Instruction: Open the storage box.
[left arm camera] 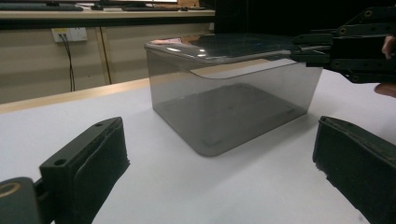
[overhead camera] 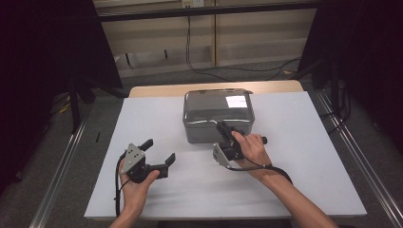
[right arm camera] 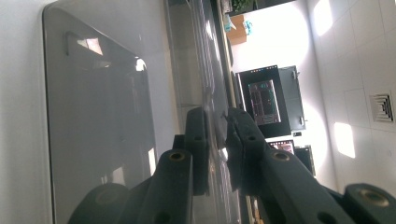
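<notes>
We see a smoky translucent plastic box (overhead camera: 218,115) sitting mid-desk on the white sheet (overhead camera: 142,118), lid (left arm camera: 219,46) on. Right hand-held gripper (overhead camera: 223,128) is rolled sideways, jaws clamped on the lid's near rim; the right gripper view shows the thin edge pinched between the pads. Left hand-held gripper (overhead camera: 159,151) rests on the desk, well apart from the box, jaws spread wide and empty. We judge the box light, stiff and slick, so the lid may flex or slip; the rim lip looks like the best grip, with the base braced.

Grey translucent lidded box (overhead camera: 218,114), upright, table centre
</notes>
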Demonstrator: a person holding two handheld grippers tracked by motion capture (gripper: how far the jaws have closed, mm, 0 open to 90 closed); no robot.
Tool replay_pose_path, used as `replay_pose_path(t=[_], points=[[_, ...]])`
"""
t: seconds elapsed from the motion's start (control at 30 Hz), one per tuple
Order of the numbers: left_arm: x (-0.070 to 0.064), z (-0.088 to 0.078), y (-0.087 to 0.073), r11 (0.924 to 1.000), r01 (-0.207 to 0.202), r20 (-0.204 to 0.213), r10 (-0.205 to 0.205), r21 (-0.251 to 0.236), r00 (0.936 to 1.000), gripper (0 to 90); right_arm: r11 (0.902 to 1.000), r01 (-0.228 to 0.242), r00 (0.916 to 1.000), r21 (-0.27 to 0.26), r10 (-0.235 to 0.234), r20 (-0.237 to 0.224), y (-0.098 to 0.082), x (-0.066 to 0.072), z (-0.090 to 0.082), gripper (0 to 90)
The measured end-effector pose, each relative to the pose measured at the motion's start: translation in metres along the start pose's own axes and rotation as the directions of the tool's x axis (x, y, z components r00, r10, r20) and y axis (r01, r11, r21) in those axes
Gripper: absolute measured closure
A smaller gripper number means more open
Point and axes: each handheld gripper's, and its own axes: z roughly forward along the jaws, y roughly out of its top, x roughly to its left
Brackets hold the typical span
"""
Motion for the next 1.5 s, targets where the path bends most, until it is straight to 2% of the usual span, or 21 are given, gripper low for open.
replay_pose_path(t=[0.1, 0.2, 0.3, 0.47, 0.67, 0.87, 1.07, 1.17, 1.3, 1.33, 1.5], points=[[0.001, 0.003, 0.002, 1.0000, -0.006, 0.000, 0.006, -0.006, 1.0000, 2.8, 1.0000, -0.002, 1.0000, -0.001, 0.002, 0.002, -0.001, -0.001, 0.000, 79.4], [0.004, 0.010, 0.005, 0.9989, 0.000, 0.028, 0.001, -0.047, 0.9996, 2.3, 1.0000, -0.007, 1.0000, 0.000, 0.007, 0.005, -0.001, -0.004, -0.001, 79.6], [0.005, 0.014, 0.007, 0.9988, 0.008, 0.046, -0.006, -0.049, 0.9989, 2.0, 0.9999, -0.010, 0.9999, -0.004, 0.010, 0.008, 0.000, -0.005, -0.001, 79.7], [0.008, 0.020, 0.009, 0.9986, -0.018, 0.031, 0.020, -0.050, 0.9993, 1.9, 0.9999, -0.012, 0.9999, -0.008, 0.012, 0.008, 0.000, -0.008, -0.001, 79.8], [0.011, 0.032, 0.013, 0.9988, -0.017, 0.038, 0.018, -0.046, 0.9991, 1.9, 0.9998, -0.013, 0.9998, -0.013, 0.014, 0.014, 0.000, -0.009, 0.000, 79.9], [0.013, 0.043, 0.016, 0.9990, -0.017, 0.020, 0.018, -0.041, 0.9996, 2.0, 0.9999, -0.012, 0.9998, -0.009, 0.012, 0.018, 0.001, -0.013, -0.001, 80.4], [0.014, 0.054, 0.021, 0.9978, -0.058, 0.031, 0.059, -0.033, 0.9978, 3.4, 0.9999, -0.006, 0.9997, -0.013, 0.007, 0.024, 0.002, -0.017, 0.000, 80.8], [0.015, 0.057, 0.024, 0.9974, -0.062, 0.034, 0.063, -0.038, 0.9974, 4.5, 0.9999, -0.009, 0.9997, -0.011, 0.009, 0.023, 0.001, -0.017, 0.000, 80.8], [0.018, 0.064, 0.029, 0.9945, -0.101, 0.021, 0.101, -0.031, 0.9946, 5.2, 0.9998, -0.012, 0.9995, -0.016, 0.012, 0.028, 0.001, -0.018, 0.001, 80.7], [0.020, 0.068, 0.031, 0.9944, -0.096, 0.018, 0.097, -0.044, 0.9951, 6.0, 0.9998, -0.011, 0.9995, -0.017, 0.012, 0.029, 0.001, -0.018, 0.001, 80.8], [0.024, 0.078, 0.034, 0.9944, -0.096, 0.013, 0.097, -0.044, 0.9952, 7.2, 0.9995, -0.024, 0.9990, -0.020, 0.025, 0.036, 0.001, -0.022, 0.001, 80.8]])
